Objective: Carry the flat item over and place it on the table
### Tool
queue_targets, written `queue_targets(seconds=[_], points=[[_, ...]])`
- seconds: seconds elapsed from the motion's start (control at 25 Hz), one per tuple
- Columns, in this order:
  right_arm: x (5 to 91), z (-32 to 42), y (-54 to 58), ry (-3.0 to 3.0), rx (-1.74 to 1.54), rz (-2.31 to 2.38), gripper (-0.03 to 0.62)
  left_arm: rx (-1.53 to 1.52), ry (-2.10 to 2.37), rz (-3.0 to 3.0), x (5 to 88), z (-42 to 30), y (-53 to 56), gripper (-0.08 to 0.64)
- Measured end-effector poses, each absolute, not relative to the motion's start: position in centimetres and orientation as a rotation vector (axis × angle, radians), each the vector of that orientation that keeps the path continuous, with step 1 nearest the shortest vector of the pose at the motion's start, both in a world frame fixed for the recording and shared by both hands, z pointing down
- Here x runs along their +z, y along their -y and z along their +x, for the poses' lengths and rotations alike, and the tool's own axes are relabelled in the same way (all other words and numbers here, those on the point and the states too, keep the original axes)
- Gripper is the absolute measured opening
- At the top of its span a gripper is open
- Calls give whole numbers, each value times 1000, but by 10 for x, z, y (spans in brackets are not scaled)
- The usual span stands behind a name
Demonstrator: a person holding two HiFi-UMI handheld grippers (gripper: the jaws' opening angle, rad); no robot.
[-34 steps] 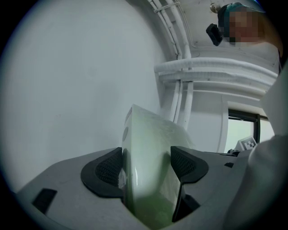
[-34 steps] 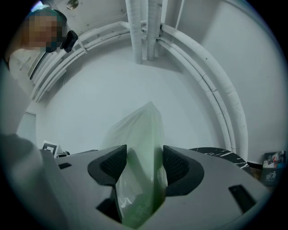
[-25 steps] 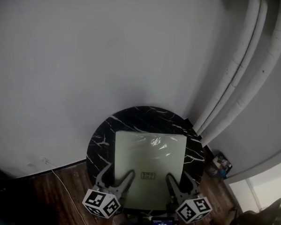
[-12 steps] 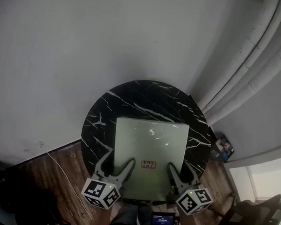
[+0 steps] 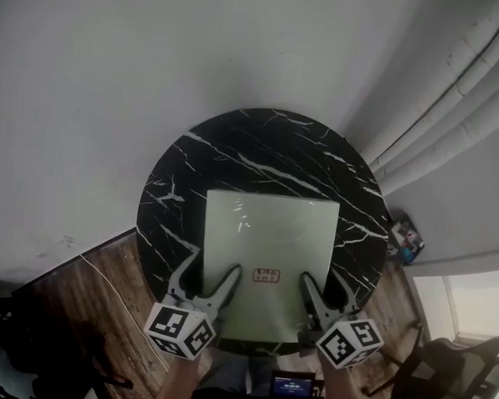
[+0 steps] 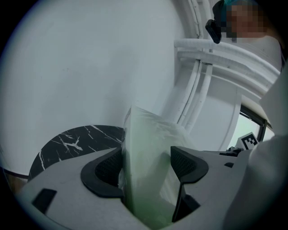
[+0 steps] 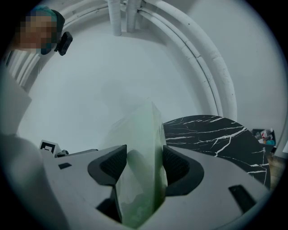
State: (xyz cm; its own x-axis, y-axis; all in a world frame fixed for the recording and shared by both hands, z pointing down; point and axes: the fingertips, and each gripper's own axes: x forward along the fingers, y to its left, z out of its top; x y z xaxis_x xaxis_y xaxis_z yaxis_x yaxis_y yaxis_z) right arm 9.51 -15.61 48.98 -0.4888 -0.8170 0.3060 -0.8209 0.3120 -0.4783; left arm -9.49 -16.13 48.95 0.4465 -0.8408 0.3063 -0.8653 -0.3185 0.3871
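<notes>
The flat item [image 5: 268, 237] is a pale green square panel in shiny clear wrap. It is over the near half of the round black marble table [image 5: 261, 145]; I cannot tell whether it touches the top. My left gripper [image 5: 211, 269] holds its near edge at the left, and my right gripper [image 5: 322, 282] holds the same edge at the right. In the left gripper view the panel [image 6: 148, 148] stands edge-on between the dark pads [image 6: 108, 168]. In the right gripper view the panel [image 7: 144, 134] is clamped the same way, with the table [image 7: 211, 130] beyond it.
A white wall rises behind the table, with white pipes [image 5: 455, 97] running up at the right. Wooden floor [image 5: 101, 320] with a thin cable [image 5: 103, 280] lies to the left. Small clutter [image 5: 402, 236] and a dark chair [image 5: 440, 384] sit to the right.
Both grippers have carried the panel forward over the table. More of the table top now shows beyond the panel's far edge. The grips have not changed.
</notes>
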Motion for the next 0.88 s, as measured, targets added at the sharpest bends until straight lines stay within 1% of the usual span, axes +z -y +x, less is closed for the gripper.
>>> queue_targets(seconds=[0.88], points=[[565,94,187,2375,1033,1608,218,146,1325,2117,572,-95,200,342]])
